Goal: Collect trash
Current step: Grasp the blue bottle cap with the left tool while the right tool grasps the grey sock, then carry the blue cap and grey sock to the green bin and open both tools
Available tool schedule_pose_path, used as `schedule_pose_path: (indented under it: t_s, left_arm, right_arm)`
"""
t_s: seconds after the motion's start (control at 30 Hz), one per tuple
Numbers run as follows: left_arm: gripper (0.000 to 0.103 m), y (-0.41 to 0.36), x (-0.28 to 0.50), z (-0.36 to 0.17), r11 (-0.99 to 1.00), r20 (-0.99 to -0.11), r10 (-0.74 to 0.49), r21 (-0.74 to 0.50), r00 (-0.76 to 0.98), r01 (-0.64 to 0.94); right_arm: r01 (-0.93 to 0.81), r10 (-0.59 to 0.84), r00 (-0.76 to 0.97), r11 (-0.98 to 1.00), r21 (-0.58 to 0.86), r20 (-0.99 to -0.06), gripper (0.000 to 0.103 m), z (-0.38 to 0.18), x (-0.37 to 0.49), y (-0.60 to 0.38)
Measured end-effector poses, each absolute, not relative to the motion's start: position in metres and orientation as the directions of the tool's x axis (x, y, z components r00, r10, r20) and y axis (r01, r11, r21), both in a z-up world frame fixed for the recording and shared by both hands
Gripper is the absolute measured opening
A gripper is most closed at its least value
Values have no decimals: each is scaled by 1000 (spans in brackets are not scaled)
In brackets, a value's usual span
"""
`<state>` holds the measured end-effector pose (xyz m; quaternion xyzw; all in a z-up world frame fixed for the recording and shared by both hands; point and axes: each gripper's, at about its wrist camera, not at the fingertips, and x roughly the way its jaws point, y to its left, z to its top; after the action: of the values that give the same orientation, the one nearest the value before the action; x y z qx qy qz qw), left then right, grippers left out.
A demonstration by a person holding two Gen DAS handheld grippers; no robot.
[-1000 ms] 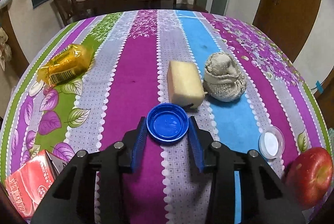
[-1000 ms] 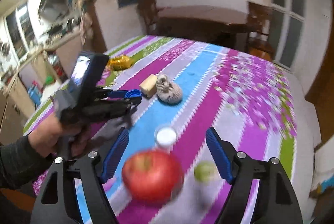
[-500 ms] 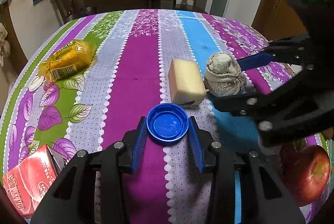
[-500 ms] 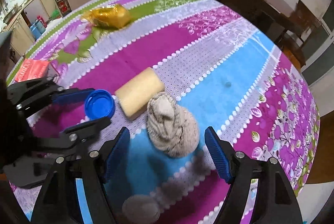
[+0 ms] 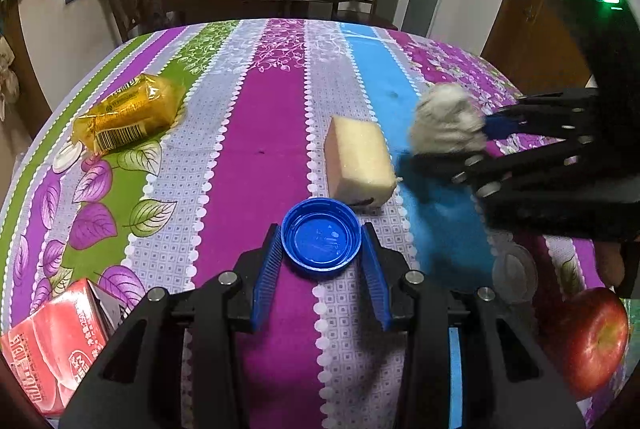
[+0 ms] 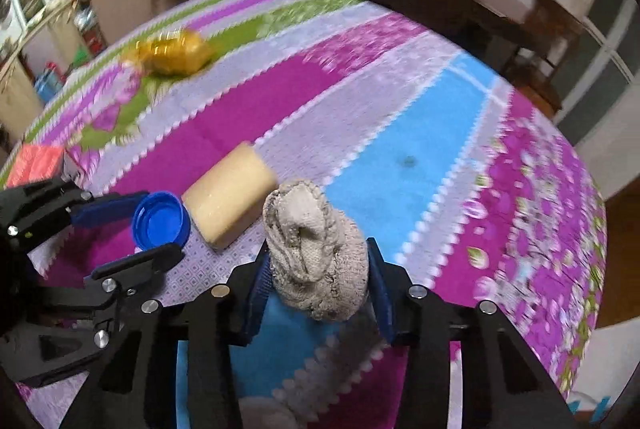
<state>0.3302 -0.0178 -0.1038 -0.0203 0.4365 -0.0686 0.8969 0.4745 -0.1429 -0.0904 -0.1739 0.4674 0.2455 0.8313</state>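
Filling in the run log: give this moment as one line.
left tongs: shut on cap | right tongs: just closing on rag | sponge: untouched

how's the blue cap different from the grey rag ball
The blue bottle cap is a hard, shallow plastic ring lying open side up; the grey cloth wad is soft, crumpled and stands taller. The cap sits between the left gripper's pads; the wad is squeezed between the right gripper's pads, whose jaws have just been closing. Both are beside the yellow sponge.
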Motion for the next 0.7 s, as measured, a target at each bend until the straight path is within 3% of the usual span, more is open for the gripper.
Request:
schedule_pose_path:
  t_s: [0.27,0.7]
  left_arm:
    - [38,-26,311,-82,994,-718,-103,-47,688,100]
    - [38,-42,209,-11,991,-519,-119,-17,847,130]
  right_arm:
    - [-438,278,633,898,-38,-723,45,-36,407,-175]
    - [-243,221,859,970,12,-462,45,13,248,-201]
